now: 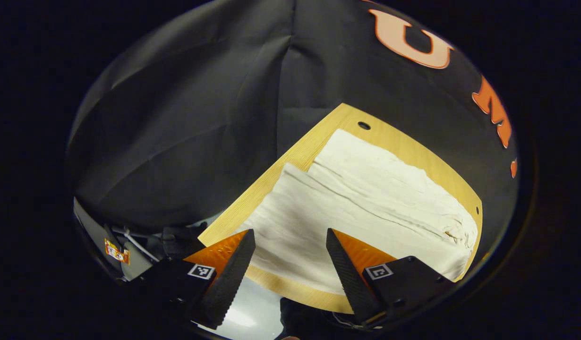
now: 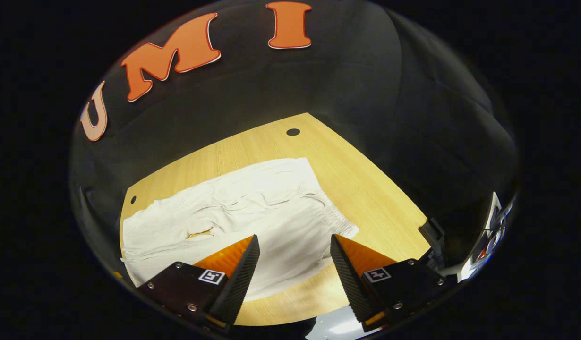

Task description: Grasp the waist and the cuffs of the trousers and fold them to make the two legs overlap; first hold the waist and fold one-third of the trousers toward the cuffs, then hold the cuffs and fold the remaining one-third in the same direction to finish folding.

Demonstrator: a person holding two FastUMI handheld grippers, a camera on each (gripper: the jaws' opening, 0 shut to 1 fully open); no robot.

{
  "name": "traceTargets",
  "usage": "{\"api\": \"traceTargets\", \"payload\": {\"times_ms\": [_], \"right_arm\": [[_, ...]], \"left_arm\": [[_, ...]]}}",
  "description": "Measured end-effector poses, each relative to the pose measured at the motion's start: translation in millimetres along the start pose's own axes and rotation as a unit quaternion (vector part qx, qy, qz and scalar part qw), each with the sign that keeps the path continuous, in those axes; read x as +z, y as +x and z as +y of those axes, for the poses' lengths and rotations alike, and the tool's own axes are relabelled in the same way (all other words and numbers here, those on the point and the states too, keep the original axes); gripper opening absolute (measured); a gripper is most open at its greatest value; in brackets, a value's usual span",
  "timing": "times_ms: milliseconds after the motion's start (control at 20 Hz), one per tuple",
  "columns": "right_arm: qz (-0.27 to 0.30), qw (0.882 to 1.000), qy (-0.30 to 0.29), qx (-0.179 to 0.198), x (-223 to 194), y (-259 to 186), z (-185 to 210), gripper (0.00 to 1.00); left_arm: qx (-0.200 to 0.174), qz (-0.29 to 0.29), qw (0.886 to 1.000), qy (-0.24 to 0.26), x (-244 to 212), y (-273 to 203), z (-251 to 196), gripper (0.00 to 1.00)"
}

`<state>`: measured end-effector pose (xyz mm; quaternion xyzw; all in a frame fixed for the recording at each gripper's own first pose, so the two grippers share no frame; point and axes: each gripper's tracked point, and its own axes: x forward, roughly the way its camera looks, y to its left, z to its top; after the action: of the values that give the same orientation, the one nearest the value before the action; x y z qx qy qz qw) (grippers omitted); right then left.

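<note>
both of your grippers hung above the tabletop (image 2: 366, 189), jaws spread apart and gripping nothing. bare wood ran beside the trousers' waist edge in the right gripper view. the trousers (image 1: 366, 198) lay flat, legs side by side, beyond and between the left gripper (image 1: 290, 236) jaws; likewise for the right gripper (image 2: 295, 241).

In the left gripper view, part of the trousers (image 1: 366, 198) is covered by the gripper's fingers (image 1: 234, 274). Their far end is cut off by the picture's edge. The small things beside the table (image 1: 281, 165) are too dark to be told.
</note>
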<state>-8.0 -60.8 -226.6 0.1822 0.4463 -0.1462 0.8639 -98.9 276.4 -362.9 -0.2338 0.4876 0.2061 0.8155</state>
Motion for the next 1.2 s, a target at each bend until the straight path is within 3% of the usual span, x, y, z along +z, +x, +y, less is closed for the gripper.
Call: {"api": "traceTargets", "payload": {"times_ms": [200,400,550,800,1000,1200], "right_arm": [[0.038,0.997,0.06,0.008,-12,12,8,0.91],[0.059,0.996,0.073,0.004,-17,28,4,0.89],[0.079,0.993,0.085,0.005,-17,43,-1,0.89],[0.098,0.99,0.099,0.007,-16,63,-11,0.89],[0.114,0.988,0.105,0.009,-21,76,-19,0.89],[0.132,0.984,0.123,0.009,-31,86,-25,0.89]], "left_arm": [[0.004,0.063,0.997,-0.053,-22,36,24,0.99],[-0.013,0.112,0.984,-0.14,-43,51,50,0.99],[-0.02,0.123,0.971,-0.204,-43,50,63,1.0],[-0.026,0.118,0.958,-0.259,-46,62,86,1.0],[-0.044,0.119,0.954,-0.273,-48,73,89,1.0],[-0.073,0.107,0.967,-0.22,-38,82,87,0.96]]}}
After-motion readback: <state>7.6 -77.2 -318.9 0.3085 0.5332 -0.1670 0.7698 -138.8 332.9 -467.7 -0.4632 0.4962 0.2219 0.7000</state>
